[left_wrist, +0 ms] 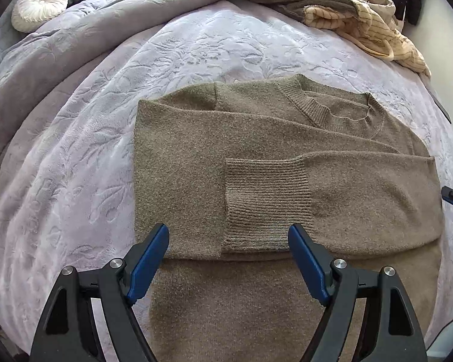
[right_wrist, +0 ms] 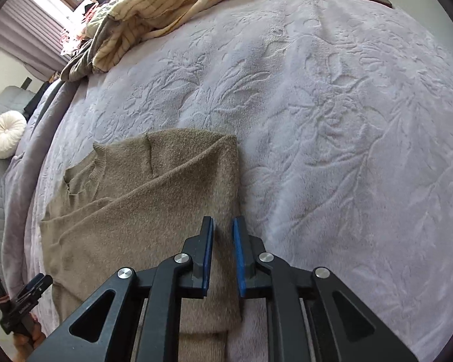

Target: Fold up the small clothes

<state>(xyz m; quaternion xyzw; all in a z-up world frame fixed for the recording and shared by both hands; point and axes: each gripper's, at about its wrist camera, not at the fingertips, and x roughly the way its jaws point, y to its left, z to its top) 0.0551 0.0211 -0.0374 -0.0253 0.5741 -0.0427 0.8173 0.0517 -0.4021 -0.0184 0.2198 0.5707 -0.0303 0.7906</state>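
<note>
Left wrist view: brown sweater [left_wrist: 256,157] flat on the bed [left_wrist: 75,138], sleeves folded in across the chest, ribbed cuff [left_wrist: 265,199] on top near the middle.
Sweater heading: neckline [left_wrist: 338,108] at the far end, hem end toward the camera; long axis running away from both claws.
Left claw [left_wrist: 228,241]: spread wide, nothing between the blue pads, hovering over the near edge of the folded sleeve, cuff just ahead of it.
Right wrist view: sweater [right_wrist: 142,211] ahead and to the left, its right side edge running straight away from the camera.
Right claw [right_wrist: 223,232]: nearly pressed together, narrow gap showing, straddling that side edge; whether fabric is pinched cannot be told.
Nearer hand: both about level along the body, left over the middle, right at the side edge.
Likely next move: lower body toward the neckline, a fold along the long axis.
Elsewhere: pile of other clothes [left_wrist: 347,15] at the far side of the bed, well apart.
</note>
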